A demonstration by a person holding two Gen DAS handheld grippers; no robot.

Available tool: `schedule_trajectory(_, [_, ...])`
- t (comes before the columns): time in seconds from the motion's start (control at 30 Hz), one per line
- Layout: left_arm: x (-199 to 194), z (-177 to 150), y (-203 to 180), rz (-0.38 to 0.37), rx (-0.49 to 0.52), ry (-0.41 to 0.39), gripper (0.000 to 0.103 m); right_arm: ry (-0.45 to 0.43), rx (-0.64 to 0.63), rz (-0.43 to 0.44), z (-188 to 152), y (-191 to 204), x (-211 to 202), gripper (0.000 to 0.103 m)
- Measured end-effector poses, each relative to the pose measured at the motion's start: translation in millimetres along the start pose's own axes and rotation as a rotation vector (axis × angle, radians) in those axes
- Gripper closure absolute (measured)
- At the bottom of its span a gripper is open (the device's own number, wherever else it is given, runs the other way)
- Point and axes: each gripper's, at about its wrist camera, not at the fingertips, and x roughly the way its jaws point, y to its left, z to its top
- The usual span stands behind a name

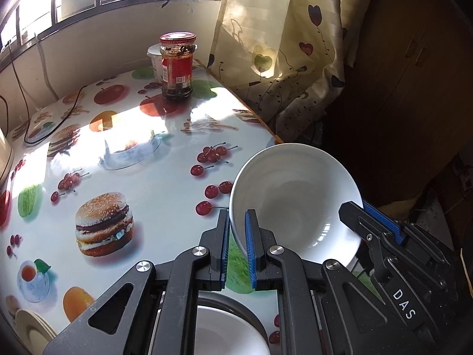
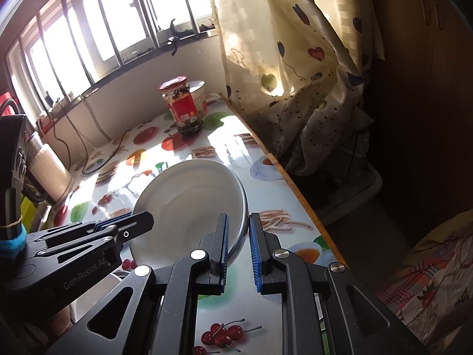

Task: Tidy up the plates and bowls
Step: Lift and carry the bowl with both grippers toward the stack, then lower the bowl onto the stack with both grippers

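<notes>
While both tongs [image 1: 237,248] clamp it, bowl [image 1: 298,198] hangs tilted.

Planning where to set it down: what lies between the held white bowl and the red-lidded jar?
Nothing stands there: only bare printed tablecloth separates bowl and jar, clearest in the left wrist view.

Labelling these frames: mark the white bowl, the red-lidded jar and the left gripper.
white bowl [image 1: 295,195], left wrist view, inner wall.
red-lidded jar [image 1: 177,69], left wrist view, red label.
left gripper [image 1: 237,217], left wrist view, between fingertips.
</notes>
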Motion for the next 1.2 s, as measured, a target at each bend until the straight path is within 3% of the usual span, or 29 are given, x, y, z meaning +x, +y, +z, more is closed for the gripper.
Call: schedule_trajectory(1.2, [-72.8, -48.4, 51.0, 0.001, -0.068, -0.083, 0.092, -0.036, -0.081, 0.065, -38.9, 72.3, -53.3, 0.089])
